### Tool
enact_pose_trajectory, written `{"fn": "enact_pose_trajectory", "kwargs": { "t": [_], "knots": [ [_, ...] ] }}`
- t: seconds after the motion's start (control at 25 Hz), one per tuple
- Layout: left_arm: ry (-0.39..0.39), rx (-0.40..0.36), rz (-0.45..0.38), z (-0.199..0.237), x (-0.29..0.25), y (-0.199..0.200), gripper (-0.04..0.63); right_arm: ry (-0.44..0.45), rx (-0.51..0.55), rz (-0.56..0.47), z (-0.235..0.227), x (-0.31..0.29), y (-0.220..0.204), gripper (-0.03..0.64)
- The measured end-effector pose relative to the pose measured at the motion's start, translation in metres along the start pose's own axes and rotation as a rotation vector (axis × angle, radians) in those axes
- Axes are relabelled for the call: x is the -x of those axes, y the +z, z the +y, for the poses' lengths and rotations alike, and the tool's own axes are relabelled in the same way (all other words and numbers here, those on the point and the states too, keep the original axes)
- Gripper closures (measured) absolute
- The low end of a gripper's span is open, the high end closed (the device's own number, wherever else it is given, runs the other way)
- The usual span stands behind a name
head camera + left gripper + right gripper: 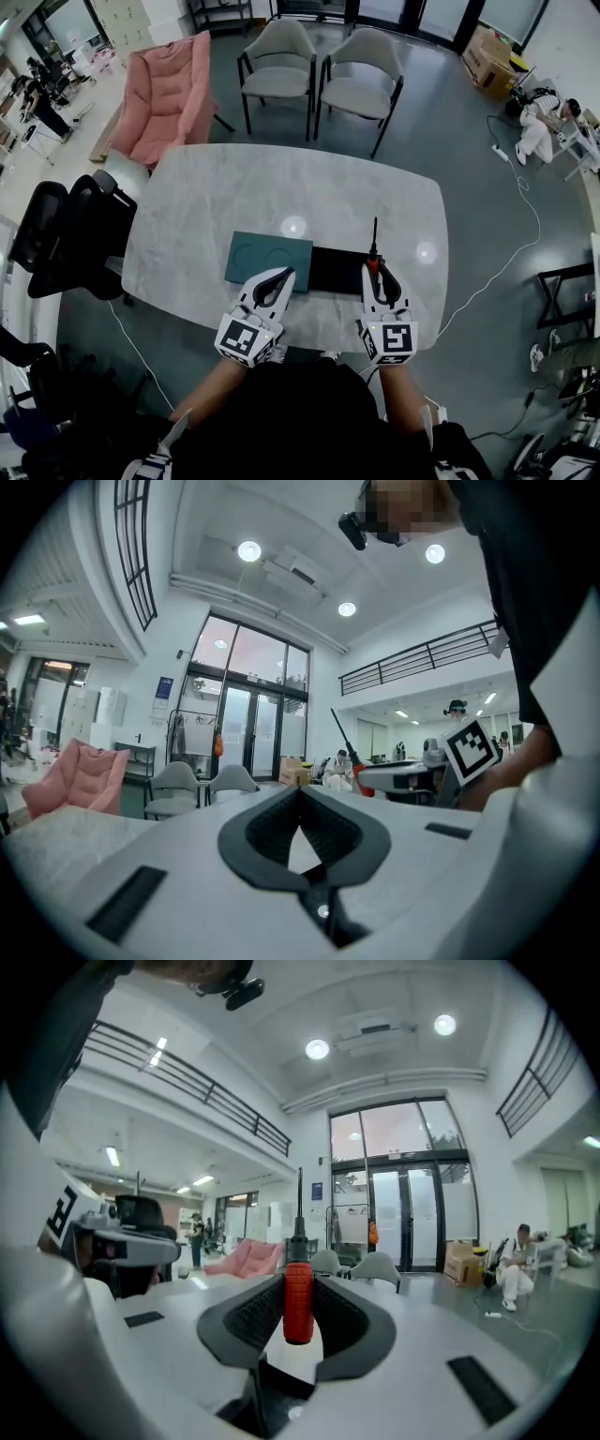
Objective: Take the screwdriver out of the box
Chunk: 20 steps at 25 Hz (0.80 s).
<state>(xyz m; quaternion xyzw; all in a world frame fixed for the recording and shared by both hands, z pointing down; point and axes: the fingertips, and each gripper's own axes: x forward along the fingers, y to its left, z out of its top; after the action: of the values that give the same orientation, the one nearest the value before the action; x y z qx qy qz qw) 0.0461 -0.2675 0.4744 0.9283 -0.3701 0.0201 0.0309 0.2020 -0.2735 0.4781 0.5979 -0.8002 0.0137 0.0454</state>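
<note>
My right gripper (380,277) is clamped on the screwdriver (298,1302), with both pads pressed on the red handle. The black shaft stands straight up out of the grip, and the butt of the handle hangs free below the pads. Seen from the head view, the tool sits over the right end of the box (328,269) and looks lifted clear of it, so I judge the take-out nearly done. What remains is carrying it off and setting it down. My left gripper (281,275) is closed with its tips together on nothing, over the left end of the box where the box meets the teal lid (268,258). It has no job here beyond staying out of the way, or pinning the box if it starts to slide. To finish well, I would not loosen the squeeze at all, because the handle is round and ribbed and could twist or slip down between the pads. The grip is on the handle with the long shaft above it, so a quick swing could tip the tool; I would move it slowly and level. I would carry it to the right of the box, to bare table (206,206). There I would lay the tool over until it lies flat, and part the pads only once the handle rests on the table.
</note>
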Motion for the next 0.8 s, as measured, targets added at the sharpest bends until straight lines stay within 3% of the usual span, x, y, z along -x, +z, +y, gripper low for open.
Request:
{"fn": "enact_pose_trajectory", "kwargs": {
  "t": [0.28, 0.8],
  "knots": [
    [0.006, 0.019, -0.018, 0.003, 0.005, 0.007, 0.589, -0.061, -0.067, -0.137, 0.003, 0.017, 0.033, 0.505],
    [-0.006, 0.020, -0.044, -0.003, 0.002, 0.016, 0.589, -0.070, -0.053, -0.196, -0.002, 0.023, 0.050, 0.505]
  ]
}}
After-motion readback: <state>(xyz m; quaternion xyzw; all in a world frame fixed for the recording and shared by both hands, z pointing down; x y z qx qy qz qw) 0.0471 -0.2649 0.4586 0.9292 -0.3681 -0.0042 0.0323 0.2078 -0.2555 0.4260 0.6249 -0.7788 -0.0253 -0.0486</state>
